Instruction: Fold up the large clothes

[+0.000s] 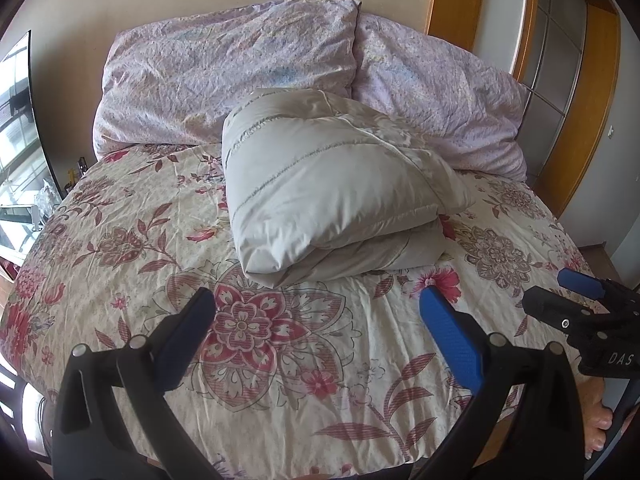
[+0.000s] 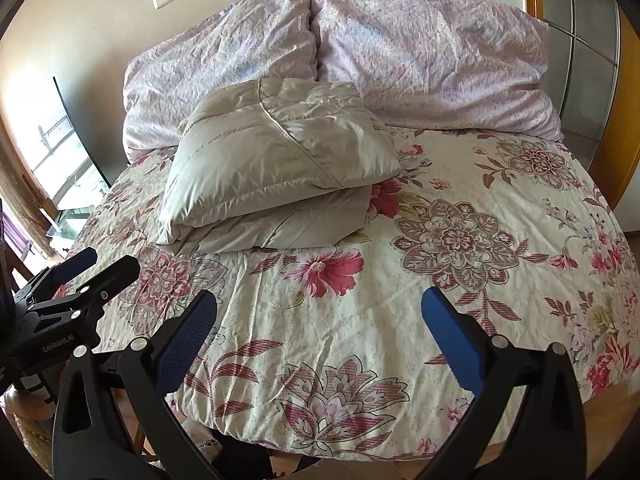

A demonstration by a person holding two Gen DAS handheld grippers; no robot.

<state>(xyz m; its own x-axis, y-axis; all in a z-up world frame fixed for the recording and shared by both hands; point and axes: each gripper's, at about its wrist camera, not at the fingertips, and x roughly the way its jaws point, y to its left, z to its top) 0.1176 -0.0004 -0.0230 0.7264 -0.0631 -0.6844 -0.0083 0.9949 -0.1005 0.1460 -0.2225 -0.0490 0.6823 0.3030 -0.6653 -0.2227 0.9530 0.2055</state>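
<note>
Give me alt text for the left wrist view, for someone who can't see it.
A folded beige padded garment lies on a floral bedspread, in front of two lilac pillows at the wall. The open left tool hovers empty above the bed's near part, and the right tool pokes in from the right edge.

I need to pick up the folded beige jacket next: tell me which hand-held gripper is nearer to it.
Left, slightly. The left hand-held gripper hangs open just before the jacket; the right hand-held gripper is open too, off to its right.
</note>
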